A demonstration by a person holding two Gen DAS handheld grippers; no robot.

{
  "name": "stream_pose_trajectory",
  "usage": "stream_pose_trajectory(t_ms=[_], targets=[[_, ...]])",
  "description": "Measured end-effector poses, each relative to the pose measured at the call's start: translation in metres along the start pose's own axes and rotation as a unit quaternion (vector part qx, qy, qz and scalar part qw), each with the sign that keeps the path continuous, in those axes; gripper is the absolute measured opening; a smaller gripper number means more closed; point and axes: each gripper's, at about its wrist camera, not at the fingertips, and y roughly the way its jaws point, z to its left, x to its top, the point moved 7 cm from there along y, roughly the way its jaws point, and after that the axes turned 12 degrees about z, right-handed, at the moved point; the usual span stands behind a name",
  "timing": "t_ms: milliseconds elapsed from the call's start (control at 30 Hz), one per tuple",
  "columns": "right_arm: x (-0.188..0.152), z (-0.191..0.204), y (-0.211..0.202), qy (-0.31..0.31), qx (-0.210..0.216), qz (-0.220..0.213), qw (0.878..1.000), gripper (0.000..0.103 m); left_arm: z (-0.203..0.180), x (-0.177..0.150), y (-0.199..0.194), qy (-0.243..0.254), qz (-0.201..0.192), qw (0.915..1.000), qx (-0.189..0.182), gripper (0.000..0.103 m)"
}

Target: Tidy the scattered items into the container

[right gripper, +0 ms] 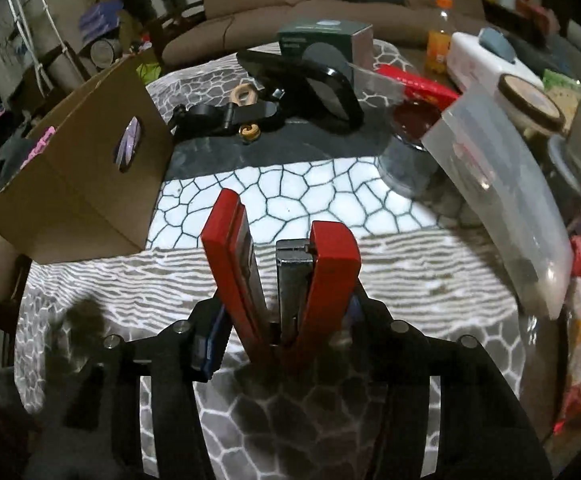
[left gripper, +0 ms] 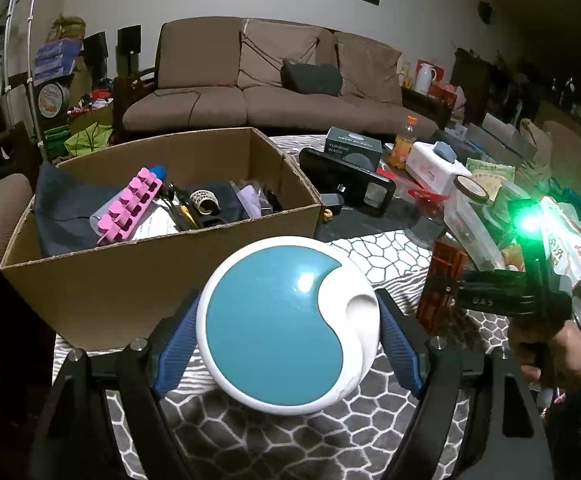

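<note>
the left tongs are clamped on a round disc, ribbed blue pads pressing its white rim from both sides; the disc is smooth, glossy plastic, a teal face with a white comma-shaped scoop, lifted just in front of the box; the right tongs are clenched around the hinge end of a red stapler, whose two painted metal arms splay open in a v with the grey steel magazine showing between them; it hangs clear above the counter, near the box corner.

judged by what lies where, the task is partly done; the box, plain corrugated cardboard with a cut handle hole, already holds a pink moulded tray, dark cloth, a tape roll and small oddments; the disc and stapler are in hand but not yet in; left on the counter look to be a black clip-like tool, a wooden ring, a small tan knot and a black-framed slab; whether the clear tub, orange bottle and dark carton beyond count as scattered i cannot tell.

the counter wears a soft grey cloth printed with white cracked-stone lines and wavy stripes.
</note>
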Motion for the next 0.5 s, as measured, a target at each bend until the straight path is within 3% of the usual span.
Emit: stream_pose_trajectory(t_ms=[100, 267, 333, 433, 500], targets=[[-0.003, 0.013, -0.005, -0.029, -0.014, 0.019, 0.999, 0.047, 0.004, 0.001, -0.001, -0.006, 0.0, 1.0, -0.005, 0.082], [-0.035, 0.034, -0.033, -0.074, 0.011, 0.066, 0.995, 0.047, 0.008, 0.001, -0.002, -0.014, 0.006, 0.9998, -0.016, 0.082], [-0.058, 0.04, -0.036, -0.096, 0.041, 0.118, 0.988, 0.047, 0.005, 0.0, -0.001, -0.007, 0.01, 0.9997, -0.019, 0.082], [-0.094, 0.053, -0.015, -0.129, 0.046, 0.216, 0.967, 0.047, -0.002, -0.003, 0.003, 0.004, 0.024, 0.9994, -0.023, 0.082], [-0.107, 0.061, 0.009, -0.165, 0.014, 0.25, 0.954, 0.048, -0.004, -0.005, 0.007, 0.006, 0.032, 0.9993, -0.021, 0.082]])
